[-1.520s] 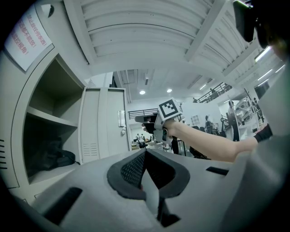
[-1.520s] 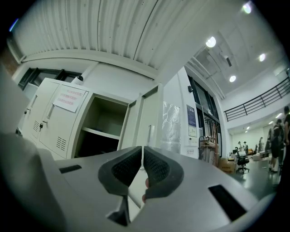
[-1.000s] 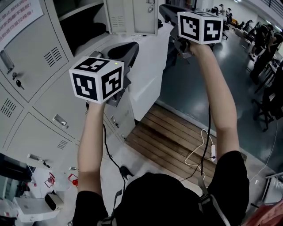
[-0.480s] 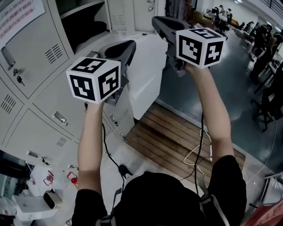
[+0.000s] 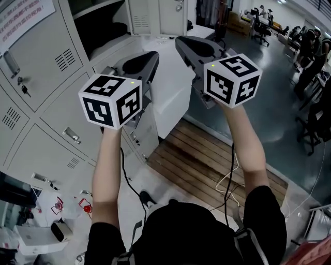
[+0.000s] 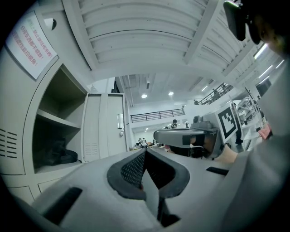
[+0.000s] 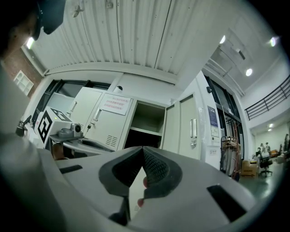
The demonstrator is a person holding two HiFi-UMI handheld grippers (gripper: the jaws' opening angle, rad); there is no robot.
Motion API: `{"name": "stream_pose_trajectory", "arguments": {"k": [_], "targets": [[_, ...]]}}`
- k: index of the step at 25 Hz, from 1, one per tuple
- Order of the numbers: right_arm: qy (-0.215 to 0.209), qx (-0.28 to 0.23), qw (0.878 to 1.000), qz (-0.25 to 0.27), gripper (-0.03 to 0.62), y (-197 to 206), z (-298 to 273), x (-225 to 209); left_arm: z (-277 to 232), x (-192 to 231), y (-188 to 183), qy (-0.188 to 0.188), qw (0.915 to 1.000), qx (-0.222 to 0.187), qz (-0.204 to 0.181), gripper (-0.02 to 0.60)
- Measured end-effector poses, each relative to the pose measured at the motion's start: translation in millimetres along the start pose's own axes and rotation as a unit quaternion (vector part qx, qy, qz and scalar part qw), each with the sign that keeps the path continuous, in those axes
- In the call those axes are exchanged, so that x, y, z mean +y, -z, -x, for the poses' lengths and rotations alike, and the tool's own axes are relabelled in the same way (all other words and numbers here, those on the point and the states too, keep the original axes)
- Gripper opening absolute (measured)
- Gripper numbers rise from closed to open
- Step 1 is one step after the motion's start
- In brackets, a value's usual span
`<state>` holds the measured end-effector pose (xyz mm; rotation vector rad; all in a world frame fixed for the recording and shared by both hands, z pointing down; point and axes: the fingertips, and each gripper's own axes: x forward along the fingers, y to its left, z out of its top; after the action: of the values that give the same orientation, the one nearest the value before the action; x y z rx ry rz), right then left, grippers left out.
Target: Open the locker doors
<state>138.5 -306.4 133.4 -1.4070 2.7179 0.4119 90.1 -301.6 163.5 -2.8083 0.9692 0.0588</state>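
One open locker (image 5: 98, 28) already shows its dark inside, its open door (image 5: 158, 15) swung wide. The rest of the bank looks shut, so I'd judge the job barely started, with most doors still to go. A keyed door (image 5: 39, 57), its keys (image 5: 20, 85) hanging from the lock, sits next to the open locker, and a lower door (image 5: 64, 116) with a pull handle (image 5: 71, 135) is under that. Both grippers are held up in the air and touch nothing. The left gripper (image 5: 140, 61) has its jaws pressed together with nothing between them. The open locker lies ahead of those jaws and to their left, and the shut doors are farther left and lower. The right gripper (image 5: 192, 47) also has its jaws closed and empty, with the open locker ahead and the open door just to the right of it, well apart from the jaws.
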Motion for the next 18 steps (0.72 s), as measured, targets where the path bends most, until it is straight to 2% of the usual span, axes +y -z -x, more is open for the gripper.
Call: {"name": "stream_pose_trajectory", "arguments": {"k": [10, 18], "targets": [[-0.008, -0.02, 1.0, -0.015, 0.005, 23.6, 12.6, 12.9, 14.5, -1.7, 10.6, -0.016, 0.9997, -0.014, -0.006, 0.015], [-0.01, -0.018, 1.0, -0.006, 0.005, 32.5, 10.7, 18.6, 16.1, -2.3, 14.2, -0.018, 0.9997, -0.016, -0.002, 0.015]]}}
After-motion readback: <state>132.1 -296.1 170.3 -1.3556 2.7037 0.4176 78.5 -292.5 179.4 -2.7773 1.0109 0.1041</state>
